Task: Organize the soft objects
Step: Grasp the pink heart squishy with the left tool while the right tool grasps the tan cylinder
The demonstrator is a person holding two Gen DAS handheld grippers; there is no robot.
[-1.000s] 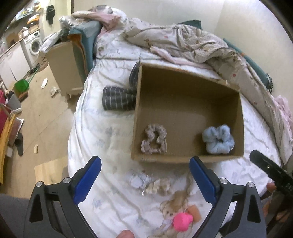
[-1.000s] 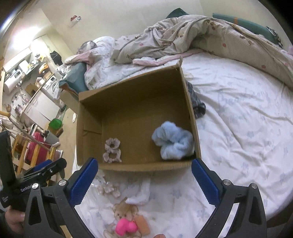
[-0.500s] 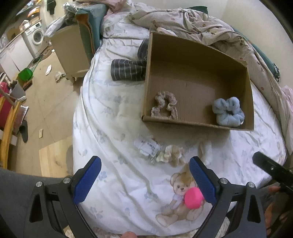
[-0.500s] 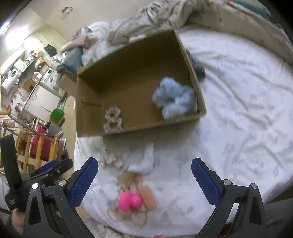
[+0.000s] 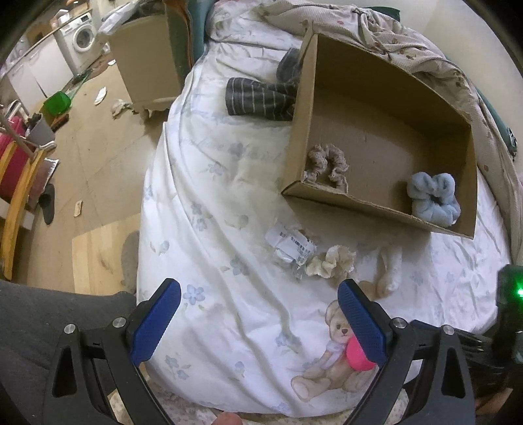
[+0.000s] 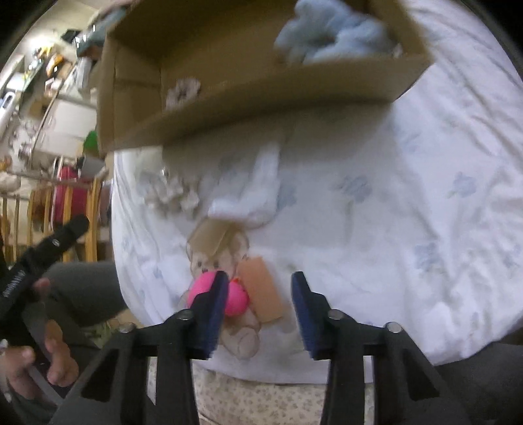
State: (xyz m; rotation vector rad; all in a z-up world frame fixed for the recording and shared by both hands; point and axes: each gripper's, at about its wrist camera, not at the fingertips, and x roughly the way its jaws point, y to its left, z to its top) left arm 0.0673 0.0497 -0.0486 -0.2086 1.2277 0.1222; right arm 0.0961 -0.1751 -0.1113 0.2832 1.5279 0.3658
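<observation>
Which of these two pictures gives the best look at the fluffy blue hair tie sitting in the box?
The left wrist view. There the blue hair tie lies sharp and whole in the near right corner of the cardboard box. In the right wrist view it is a blurred blue lump at the top edge, partly cut off.

Open bedsheet (image 5: 248, 294) below fingers, cardboard box (image 5: 366, 202) wall ahead blocks passage
</observation>
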